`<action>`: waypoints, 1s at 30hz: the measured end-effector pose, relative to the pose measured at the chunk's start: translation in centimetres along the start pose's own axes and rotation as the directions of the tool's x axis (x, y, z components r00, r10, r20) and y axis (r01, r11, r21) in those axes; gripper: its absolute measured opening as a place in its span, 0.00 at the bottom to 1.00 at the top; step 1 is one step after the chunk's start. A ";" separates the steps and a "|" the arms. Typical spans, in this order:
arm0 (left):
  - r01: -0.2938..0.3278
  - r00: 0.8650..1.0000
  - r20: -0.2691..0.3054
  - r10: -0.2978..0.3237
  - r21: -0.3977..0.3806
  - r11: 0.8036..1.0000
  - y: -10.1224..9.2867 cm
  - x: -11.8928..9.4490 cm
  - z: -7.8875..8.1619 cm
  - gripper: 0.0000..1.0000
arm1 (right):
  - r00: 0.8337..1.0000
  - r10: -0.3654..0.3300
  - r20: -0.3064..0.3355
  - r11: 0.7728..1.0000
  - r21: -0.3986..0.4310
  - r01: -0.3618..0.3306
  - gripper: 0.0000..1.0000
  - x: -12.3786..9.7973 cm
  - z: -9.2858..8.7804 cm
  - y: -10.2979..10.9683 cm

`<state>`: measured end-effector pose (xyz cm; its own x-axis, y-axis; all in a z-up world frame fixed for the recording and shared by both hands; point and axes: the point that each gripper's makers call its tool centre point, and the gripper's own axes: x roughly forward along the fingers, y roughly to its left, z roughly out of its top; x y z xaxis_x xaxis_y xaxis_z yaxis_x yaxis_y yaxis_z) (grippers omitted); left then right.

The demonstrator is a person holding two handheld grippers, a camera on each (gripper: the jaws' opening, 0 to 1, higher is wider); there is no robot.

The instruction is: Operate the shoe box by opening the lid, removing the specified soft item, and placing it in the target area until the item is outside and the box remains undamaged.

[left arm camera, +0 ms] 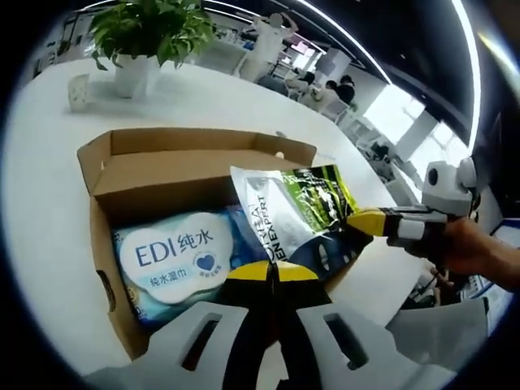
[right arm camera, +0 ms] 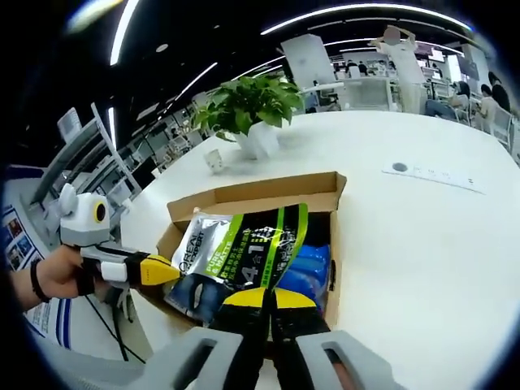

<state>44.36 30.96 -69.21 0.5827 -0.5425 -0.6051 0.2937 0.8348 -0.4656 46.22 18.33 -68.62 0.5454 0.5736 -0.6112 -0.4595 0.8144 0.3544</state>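
Note:
An open brown shoe box (left arm camera: 162, 146) (right arm camera: 252, 195) sits on a white table, flaps up. Inside lies a blue-and-white wet wipes pack (left arm camera: 175, 256) (right arm camera: 305, 268). A soft silver, green and black pouch (left arm camera: 292, 203) (right arm camera: 244, 244) is raised over the box's near side. My left gripper (left arm camera: 274, 272) is shut on the pouch's lower edge; in the right gripper view it comes in from the left (right arm camera: 162, 270) at the pouch's corner. My right gripper (right arm camera: 264, 299) is shut on the pouch's bottom edge and enters the left gripper view from the right (left arm camera: 366, 221).
A potted plant (left arm camera: 146, 41) (right arm camera: 252, 114) and a small white cup (left arm camera: 79, 91) (right arm camera: 214, 160) stand behind the box. A hand (left arm camera: 467, 244) (right arm camera: 57, 272) holds each gripper. The white table (right arm camera: 422, 244) spreads wide beside the box. People sit at desks far back.

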 end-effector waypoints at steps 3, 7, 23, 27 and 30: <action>0.006 1.000 0.002 -0.006 0.005 1.000 -0.5 0.1 0.1 0.00 | 1.000 -0.002 0.008 1.000 0.002 0.002 0.00 -0.5 0.2 -0.3; 0.014 1.000 0.003 -0.014 0.017 1.000 -1.3 0.3 0.4 0.00 | 1.000 -0.006 0.020 1.000 0.007 0.006 0.00 -1.2 0.5 -0.7; 0.057 0.998 -0.005 -0.057 0.078 0.995 -5.1 1.6 1.7 0.00 | 0.997 -0.024 0.067 0.999 0.038 0.021 0.00 -4.5 0.8 -3.2; 0.068 0.998 -0.015 -0.067 0.096 0.993 -6.3 2.1 1.7 0.00 | 0.997 -0.035 0.074 0.998 0.048 0.032 0.00 -5.2 0.6 -4.0; 0.075 0.997 -0.018 -0.073 0.102 0.992 -6.9 2.5 1.7 0.00 | 0.996 -0.046 0.080 0.997 0.066 0.040 0.00 -5.9 0.4 -4.8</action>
<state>45.04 24.02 -66.40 0.5462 -0.6038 -0.5806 0.4122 0.7971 -0.4413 45.52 11.09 -66.44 0.6203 0.5411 -0.5678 -0.3896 0.8409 0.3756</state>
